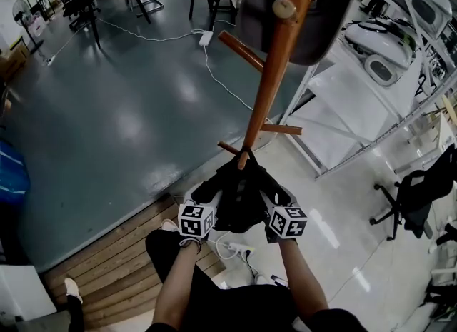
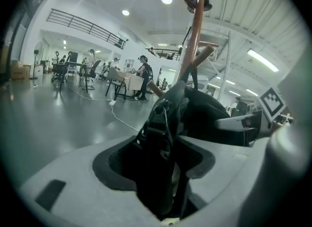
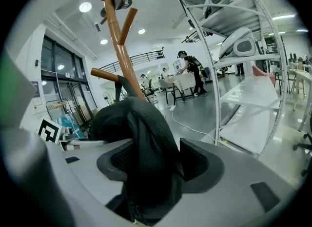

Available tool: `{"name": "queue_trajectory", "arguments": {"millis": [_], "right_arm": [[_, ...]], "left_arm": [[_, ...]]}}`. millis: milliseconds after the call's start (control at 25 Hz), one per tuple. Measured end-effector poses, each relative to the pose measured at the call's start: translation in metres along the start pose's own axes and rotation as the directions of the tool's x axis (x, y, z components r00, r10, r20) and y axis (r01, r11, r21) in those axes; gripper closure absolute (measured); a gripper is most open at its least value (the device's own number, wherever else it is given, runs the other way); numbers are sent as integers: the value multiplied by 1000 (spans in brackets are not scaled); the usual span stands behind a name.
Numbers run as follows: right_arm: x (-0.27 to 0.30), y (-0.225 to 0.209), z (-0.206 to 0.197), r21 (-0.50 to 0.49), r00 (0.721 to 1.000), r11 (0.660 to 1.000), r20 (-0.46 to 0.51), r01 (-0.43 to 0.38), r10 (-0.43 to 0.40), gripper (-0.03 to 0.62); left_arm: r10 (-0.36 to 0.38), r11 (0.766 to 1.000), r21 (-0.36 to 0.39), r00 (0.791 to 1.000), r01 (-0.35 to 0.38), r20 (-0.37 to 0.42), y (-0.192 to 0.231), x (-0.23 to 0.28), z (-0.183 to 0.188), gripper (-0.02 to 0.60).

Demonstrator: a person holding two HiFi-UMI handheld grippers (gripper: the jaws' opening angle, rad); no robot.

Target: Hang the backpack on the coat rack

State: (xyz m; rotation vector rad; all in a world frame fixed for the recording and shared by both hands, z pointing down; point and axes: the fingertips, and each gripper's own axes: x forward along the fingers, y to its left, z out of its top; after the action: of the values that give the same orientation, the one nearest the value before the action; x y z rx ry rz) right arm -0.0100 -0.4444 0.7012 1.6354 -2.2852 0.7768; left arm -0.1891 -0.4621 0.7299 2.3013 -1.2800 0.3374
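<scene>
Both forearms reach forward side by side. The left gripper [image 1: 203, 202] and right gripper [image 1: 277, 203] have jaws apart, loosely around the bunched black backpack [image 1: 238, 195], beside the wooden coat rack [image 1: 275, 73].

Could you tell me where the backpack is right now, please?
In the head view the backpack sits low and centre, between the left tongs and the right tongs, at the bottom end of the wooden coat rack as pictured.
</scene>
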Motion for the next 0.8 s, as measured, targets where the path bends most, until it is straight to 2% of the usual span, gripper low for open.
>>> {"name": "queue_trajectory", "arguments": {"millis": [80,400,600,800], "right_arm": [[-3,4,1,-12,1000,1000,-1,-16,16,361],[-28,18,8,-36,998,997,12,-66,67,350],[-60,26,12,-45,993,992,28,-114,115,350],[-113,36,12,-48,982,981,17,-188,189,350]], "left_arm": [[20,1000,-1,1000,-20,4,2,-9,2,335],[94,995,-23,994,-93,53,-4,-59,11,331],[120,993,-28,989,-118,88,-35,-94,14,331],[152,988,-37,977,-148,147,-91,-136,21,331]]}}
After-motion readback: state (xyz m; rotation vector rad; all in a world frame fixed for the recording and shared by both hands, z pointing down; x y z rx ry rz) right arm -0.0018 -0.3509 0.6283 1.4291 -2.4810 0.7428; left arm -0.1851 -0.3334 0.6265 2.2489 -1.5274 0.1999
